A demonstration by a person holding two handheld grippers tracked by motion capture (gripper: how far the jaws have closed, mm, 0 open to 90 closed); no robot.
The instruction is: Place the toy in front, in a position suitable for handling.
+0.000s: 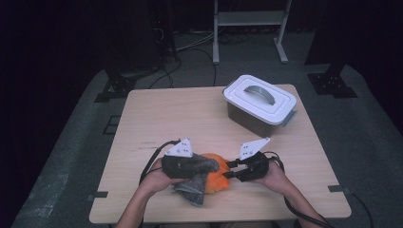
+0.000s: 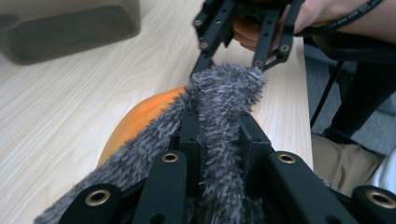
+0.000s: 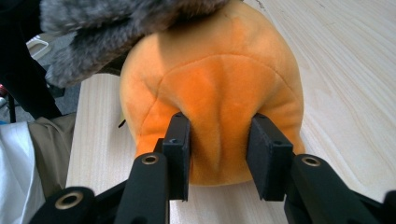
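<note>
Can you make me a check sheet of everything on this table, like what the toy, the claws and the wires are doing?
Surface: pale wooden table, bare across its far left part.
Job's things: orange plush toy near the front edge, with a grey fuzzy cloth draped over it.
Clutter: lidded box with a white lid and handle, at the far right of the table.
Claws: left claw is shut on the grey fuzzy cloth; right claw presses into the orange plush toy from both sides.
Cables: black cable loops from the left claw; more wires lie on the floor behind.
Surroundings: grey floor, dark room, white metal stand at the back.
</note>
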